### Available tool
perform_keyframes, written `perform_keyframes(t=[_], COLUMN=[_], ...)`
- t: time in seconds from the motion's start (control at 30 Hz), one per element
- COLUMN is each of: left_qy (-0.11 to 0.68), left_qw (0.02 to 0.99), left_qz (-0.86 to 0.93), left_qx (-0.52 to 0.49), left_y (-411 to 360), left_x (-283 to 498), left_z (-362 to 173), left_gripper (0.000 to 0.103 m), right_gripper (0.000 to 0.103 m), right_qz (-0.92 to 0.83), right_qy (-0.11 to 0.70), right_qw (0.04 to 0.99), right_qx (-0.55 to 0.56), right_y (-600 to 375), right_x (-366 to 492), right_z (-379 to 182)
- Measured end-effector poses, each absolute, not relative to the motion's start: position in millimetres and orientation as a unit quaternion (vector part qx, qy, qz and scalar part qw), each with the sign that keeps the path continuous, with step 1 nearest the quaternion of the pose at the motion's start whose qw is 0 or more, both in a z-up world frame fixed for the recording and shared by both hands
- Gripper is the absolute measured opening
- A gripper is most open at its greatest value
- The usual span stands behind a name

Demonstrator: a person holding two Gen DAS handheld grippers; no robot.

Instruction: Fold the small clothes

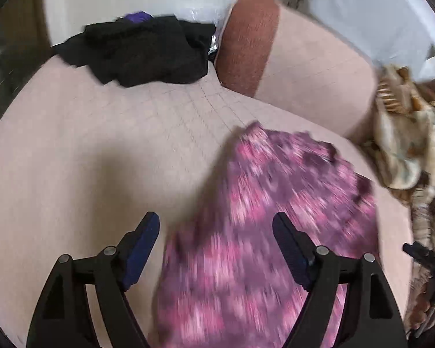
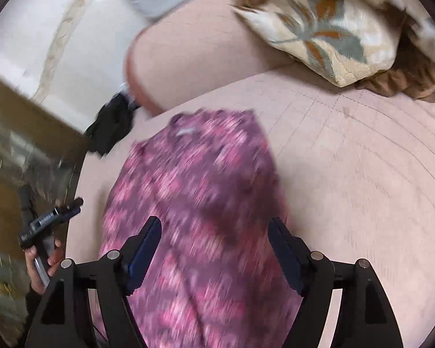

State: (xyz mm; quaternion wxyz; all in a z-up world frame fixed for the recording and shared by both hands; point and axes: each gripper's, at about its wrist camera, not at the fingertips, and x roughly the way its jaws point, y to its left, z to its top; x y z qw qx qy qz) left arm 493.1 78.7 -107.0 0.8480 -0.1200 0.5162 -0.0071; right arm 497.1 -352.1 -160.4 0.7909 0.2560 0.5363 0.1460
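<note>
A pink and purple patterned garment [image 1: 261, 217] lies spread on the pale pink bed sheet [image 1: 87, 159]; it also shows in the right wrist view [image 2: 200, 191], blurred by motion. My left gripper [image 1: 216, 226] is open above the garment's left part, its right finger over the cloth. My right gripper [image 2: 214, 232] is open above the garment's near end. Neither holds anything. The left gripper also shows at the left of the right wrist view [image 2: 52, 217], and the right gripper at the right edge of the left wrist view [image 1: 423, 255].
A pile of black clothes [image 1: 142, 52] lies at the far side of the bed, also in the right wrist view [image 2: 110, 127]. A pink pillow with a brown end [image 1: 290, 52] lies behind. A floral cushion [image 2: 319, 32] sits at the right.
</note>
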Motion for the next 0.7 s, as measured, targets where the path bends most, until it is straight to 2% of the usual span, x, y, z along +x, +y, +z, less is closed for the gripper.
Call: perform_keyframes(t=[0.1, 0.2, 0.23, 0.27, 0.3, 0.33, 0.37, 0.4, 0.53, 0.6, 0.63, 0.7], left_qy=[0.535, 0.541, 0.548, 0.552, 0.552, 0.547, 0.540, 0.522, 0.479, 0.449, 0.435, 0.459], left_qw=[0.835, 0.829, 0.826, 0.824, 0.824, 0.827, 0.832, 0.844, 0.859, 0.880, 0.890, 0.883], left_qz=[0.011, 0.009, 0.001, -0.007, -0.028, -0.044, -0.046, -0.045, -0.076, -0.070, -0.069, -0.026], left_qx=[-0.131, -0.140, -0.133, -0.130, -0.128, -0.126, -0.117, -0.112, -0.165, -0.135, -0.118, -0.089], left_y=[77.5, 71.3, 67.2, 64.8, 60.9, 58.5, 59.0, 64.9, 98.6, 100.6, 97.9, 94.9], left_x=[557.3, 592.4, 600.1, 603.5, 606.0, 606.0, 605.8, 604.1, 607.0, 608.5, 610.1, 626.4], left_z=[-143.5, -169.4, -177.6, -182.1, -186.8, -185.8, -181.8, -169.7, -125.0, -109.9, -110.3, -139.5], left_gripper=[0.078, 0.063, 0.048, 0.035, 0.009, 0.004, 0.004, 0.004, 0.003, 0.003, 0.003, 0.002], right_gripper=[0.079, 0.073, 0.073, 0.068, 0.051, 0.039, 0.014, 0.010, 0.007, 0.007, 0.007, 0.007], right_qz=[0.136, 0.126, 0.124, 0.117, 0.109, 0.102, 0.085, 0.068, 0.039, 0.042, 0.044, 0.036], right_qy=[0.553, 0.556, 0.559, 0.567, 0.577, 0.581, 0.581, 0.576, 0.504, 0.480, 0.470, 0.483], right_qw=[0.774, 0.773, 0.774, 0.772, 0.770, 0.772, 0.781, 0.790, 0.839, 0.853, 0.857, 0.847], right_qx=[0.276, 0.277, 0.272, 0.263, 0.249, 0.237, 0.212, 0.201, 0.204, 0.200, 0.205, 0.219], right_y=[-352.4, -345.5, -342.8, -339.3, -334.4, -330.8, -329.9, -332.8, -349.2, -346.3, -346.2, -347.9], right_x=[552.2, 595.7, 604.6, 615.3, 623.5, 624.6, 624.8, 624.1, 613.8, 615.5, 617.2, 626.6], right_z=[-191.2, -212.9, -219.0, -227.3, -237.0, -241.5, -241.2, -238.6, -206.4, -194.6, -192.2, -205.3])
